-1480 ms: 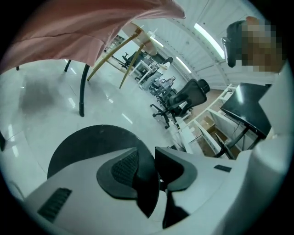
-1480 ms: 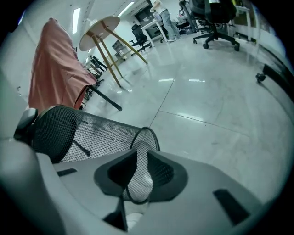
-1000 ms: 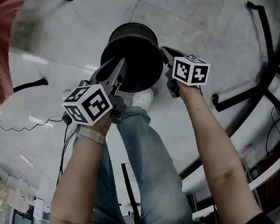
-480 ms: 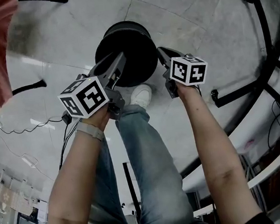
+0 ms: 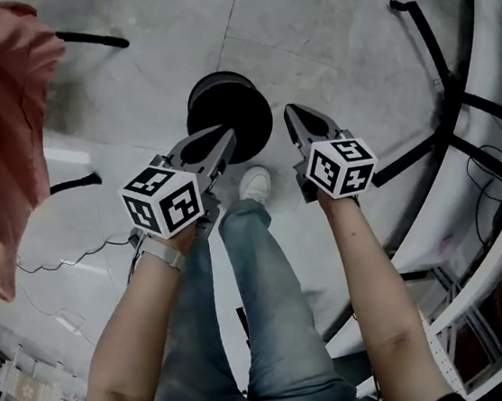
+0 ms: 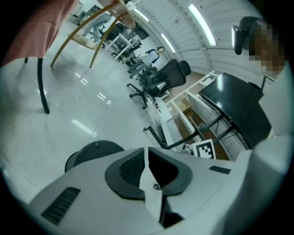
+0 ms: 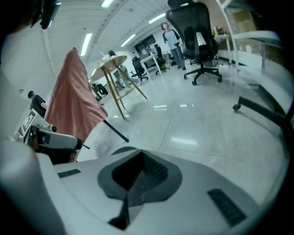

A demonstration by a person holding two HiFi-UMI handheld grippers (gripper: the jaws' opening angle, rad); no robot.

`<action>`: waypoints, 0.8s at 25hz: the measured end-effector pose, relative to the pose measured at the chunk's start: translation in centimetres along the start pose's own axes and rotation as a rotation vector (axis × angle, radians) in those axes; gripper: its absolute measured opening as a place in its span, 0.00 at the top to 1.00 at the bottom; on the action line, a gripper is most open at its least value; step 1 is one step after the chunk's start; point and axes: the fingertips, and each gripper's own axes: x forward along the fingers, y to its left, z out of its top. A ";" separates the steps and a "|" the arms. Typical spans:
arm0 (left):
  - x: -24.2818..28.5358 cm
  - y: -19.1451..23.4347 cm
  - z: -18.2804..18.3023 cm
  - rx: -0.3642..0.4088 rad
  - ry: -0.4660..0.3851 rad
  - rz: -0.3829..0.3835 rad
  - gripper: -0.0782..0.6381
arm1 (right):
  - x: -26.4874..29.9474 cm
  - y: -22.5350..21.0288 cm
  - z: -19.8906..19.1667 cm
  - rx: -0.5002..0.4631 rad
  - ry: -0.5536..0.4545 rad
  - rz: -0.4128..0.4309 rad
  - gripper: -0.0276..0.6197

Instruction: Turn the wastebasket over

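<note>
Both empty: left gripper [image 5: 223, 138] and right gripper [image 5: 295, 117] hang near black wastebasket [image 5: 226, 107], not touching it. It stands on floor [image 5: 330, 31] just beyond shoe [image 5: 253, 184]. Jaws pressed together on each. To flip well (judgement): spread jaws, pinch opposite walls, lift level, rotate together.

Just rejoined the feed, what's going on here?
A person stands holding a claw in each hand over a black wastebasket on the floor. The left claw and right claw are both shut and empty, neither touching the wastebasket. Its upper face looks closed, so it may already be flipped.
</note>
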 end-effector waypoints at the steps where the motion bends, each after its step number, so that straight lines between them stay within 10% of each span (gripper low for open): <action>1: -0.9 -1.4 0.8 0.017 0.005 -0.033 0.85 | -1.4 1.2 1.2 -0.004 -0.032 -0.009 0.94; 9: -11.6 -12.2 8.9 0.237 0.008 -0.184 0.87 | -12.5 13.1 8.2 0.011 -0.178 -0.041 0.94; 20: -23.3 -25.0 15.5 0.446 0.008 -0.187 0.87 | -28.0 25.5 19.3 -0.019 -0.385 -0.034 0.94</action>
